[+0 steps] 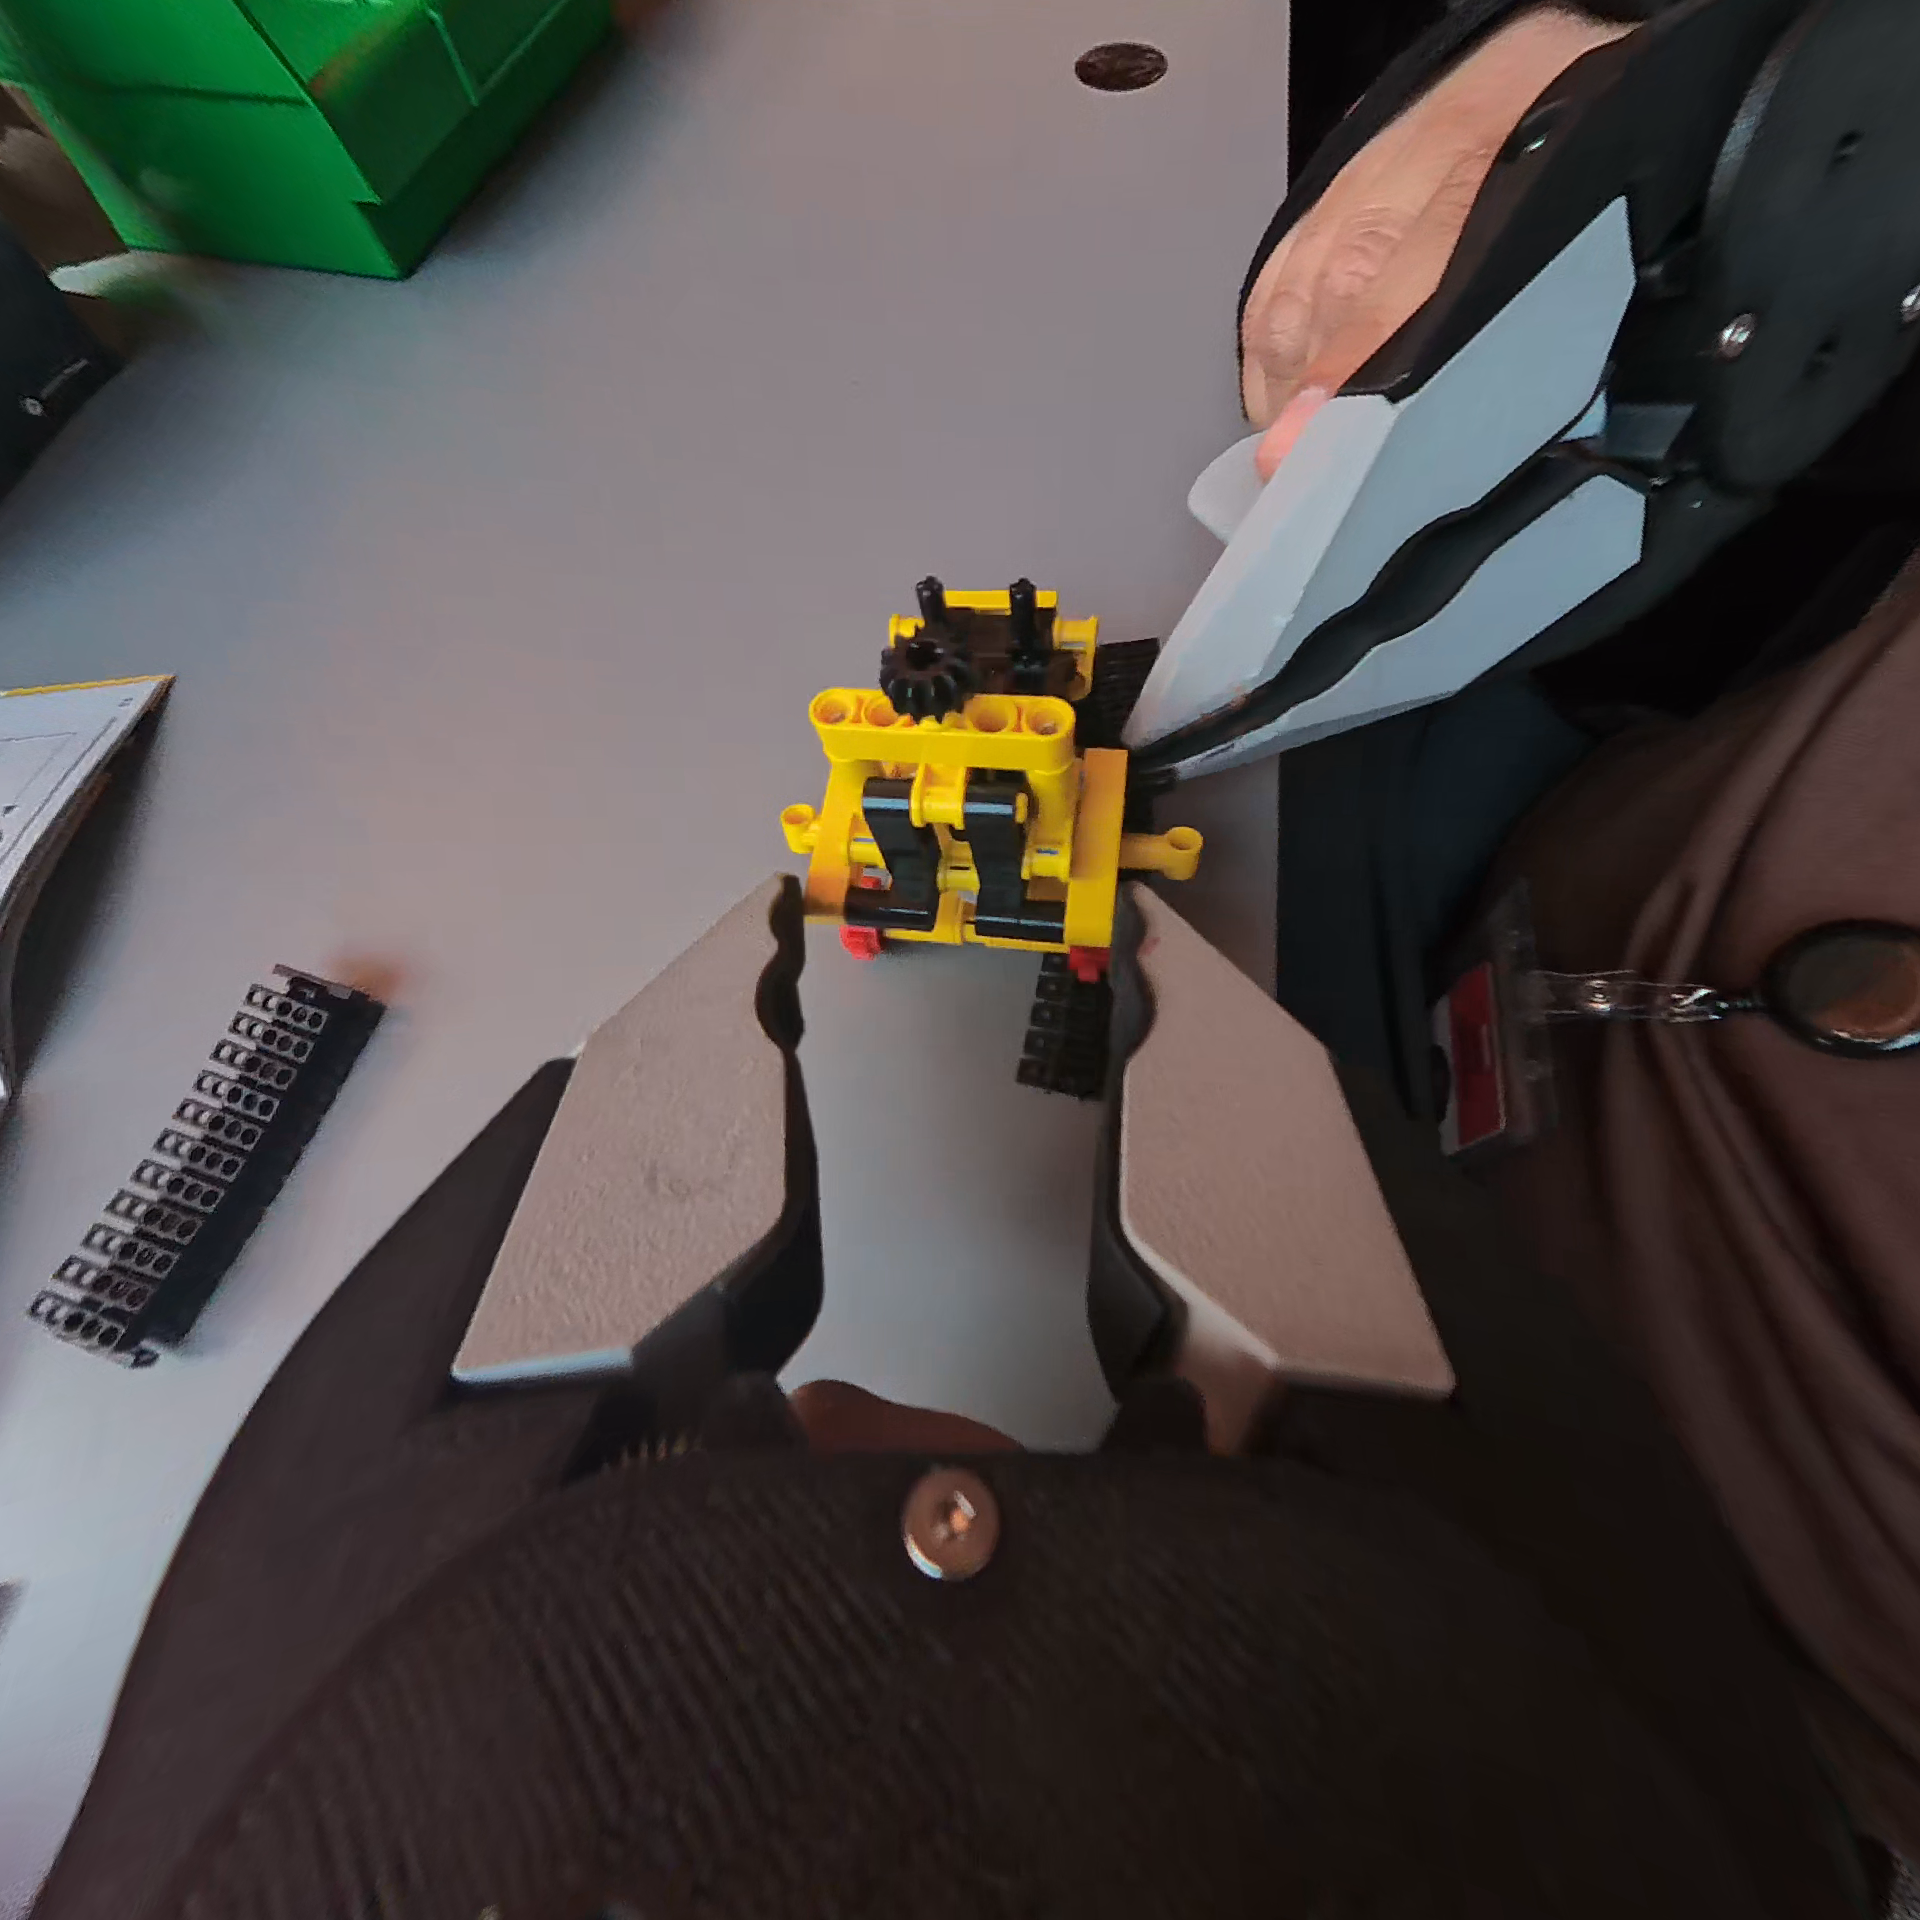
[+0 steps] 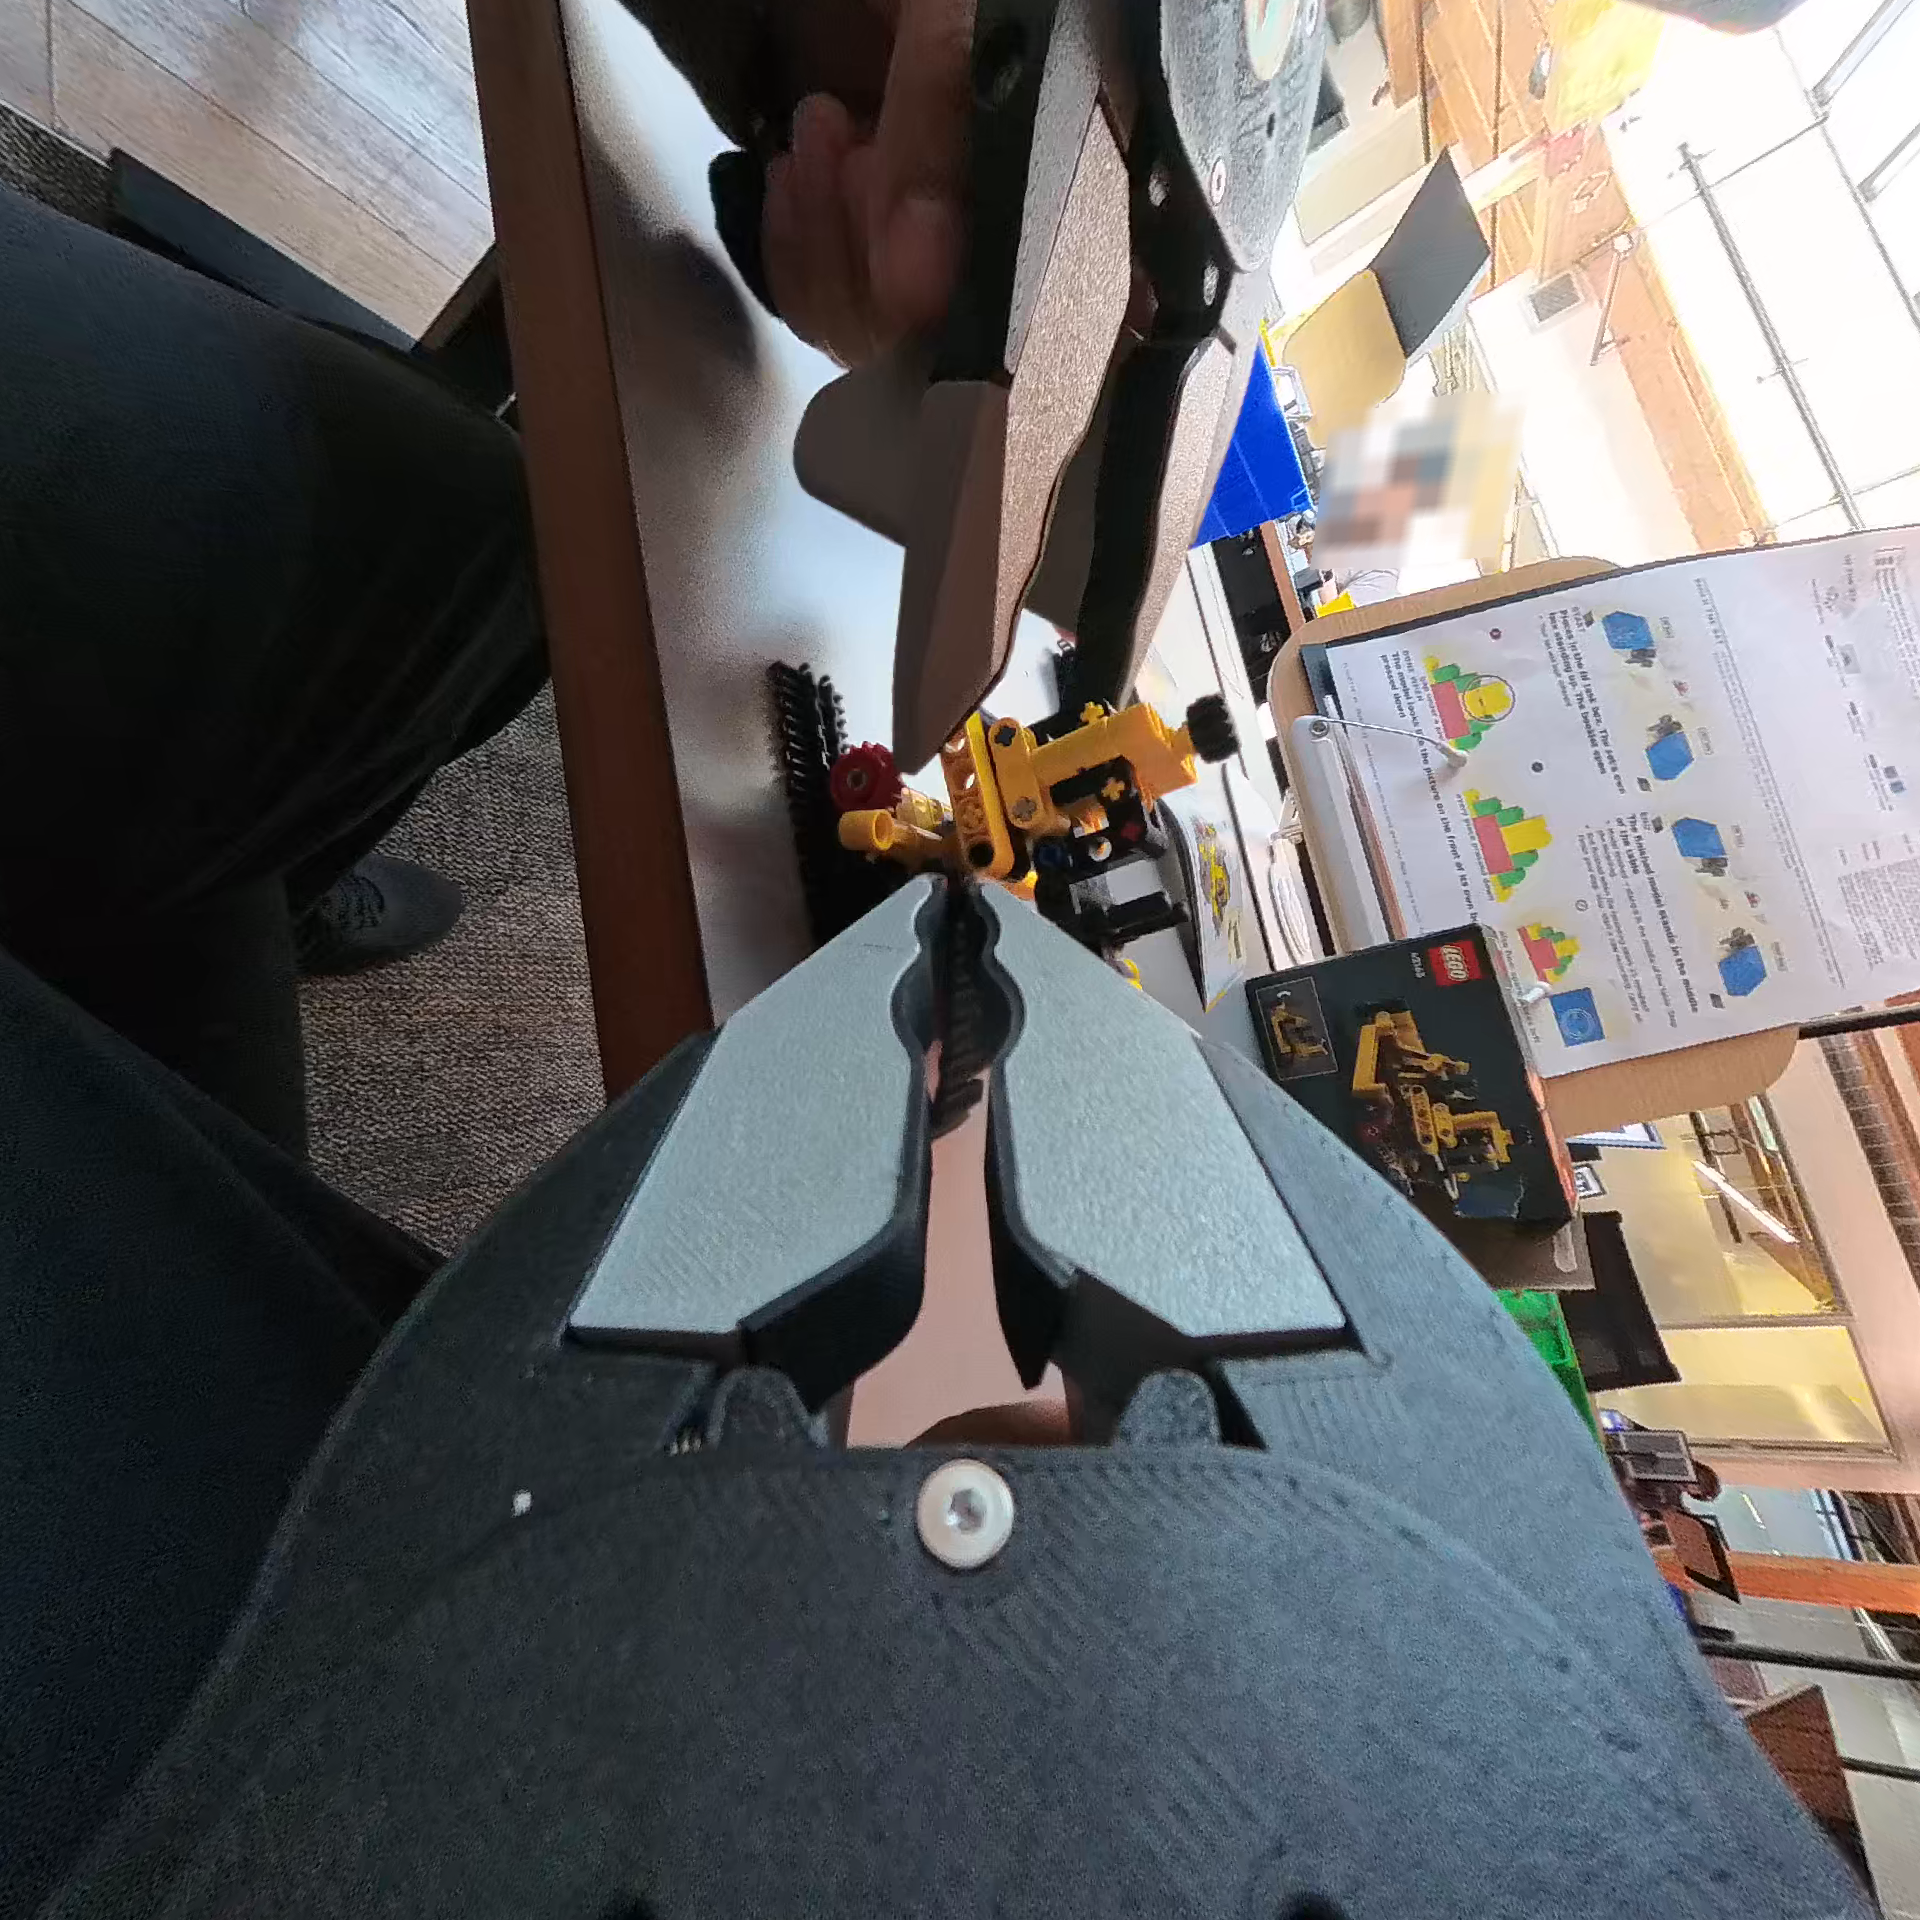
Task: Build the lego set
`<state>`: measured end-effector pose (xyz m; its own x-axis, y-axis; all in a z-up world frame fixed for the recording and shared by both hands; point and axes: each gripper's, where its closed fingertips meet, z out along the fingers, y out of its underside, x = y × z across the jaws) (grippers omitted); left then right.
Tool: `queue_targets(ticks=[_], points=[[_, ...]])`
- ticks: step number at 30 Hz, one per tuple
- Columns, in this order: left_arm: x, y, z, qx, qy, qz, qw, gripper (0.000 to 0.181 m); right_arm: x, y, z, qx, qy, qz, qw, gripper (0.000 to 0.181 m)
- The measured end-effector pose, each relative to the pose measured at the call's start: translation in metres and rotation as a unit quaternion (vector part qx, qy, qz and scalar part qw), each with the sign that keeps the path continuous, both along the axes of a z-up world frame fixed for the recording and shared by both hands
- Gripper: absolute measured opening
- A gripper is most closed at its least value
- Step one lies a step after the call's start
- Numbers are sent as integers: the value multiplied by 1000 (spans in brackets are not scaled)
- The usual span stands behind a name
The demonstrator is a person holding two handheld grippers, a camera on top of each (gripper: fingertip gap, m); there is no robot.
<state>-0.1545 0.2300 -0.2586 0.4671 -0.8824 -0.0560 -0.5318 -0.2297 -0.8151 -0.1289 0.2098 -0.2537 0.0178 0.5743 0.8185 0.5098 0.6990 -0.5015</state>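
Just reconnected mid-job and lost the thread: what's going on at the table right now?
A person is building a yellow Lego vehicle with two handheld grippers. The left gripper is open, its fingertips on either side of the model's near end on the grey table. The right gripper is shut on a black track strip at the model's side. A second track strip lies loose on the table.

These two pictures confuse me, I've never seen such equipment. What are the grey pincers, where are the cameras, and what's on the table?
A person holds a hand-squeezed gripper in each hand, and each carries a camera looking along its fingers. In the left wrist view, the left gripper is open around a yellow lego model on the grey table. The right gripper is shut on a black track at the model's side. A second track, a green box and a booklet also lie there.
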Motion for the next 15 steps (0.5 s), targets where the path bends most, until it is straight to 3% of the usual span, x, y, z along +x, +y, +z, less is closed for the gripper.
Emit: queue_targets(ticks=[3, 10, 15], points=[[1, -2, 0, 12, 3, 8, 1000, 56, -1, -2, 1, -7, 4, 2, 1000, 0], [-3, -7, -2, 32, 22, 127, 991, 57, -2, -4, 1, -24, 8, 7, 1000, 0], [-6, -12, -3, 55, 46, 154, 985, 58, -4, -10, 2, -45, 7, 26, 999, 0]])
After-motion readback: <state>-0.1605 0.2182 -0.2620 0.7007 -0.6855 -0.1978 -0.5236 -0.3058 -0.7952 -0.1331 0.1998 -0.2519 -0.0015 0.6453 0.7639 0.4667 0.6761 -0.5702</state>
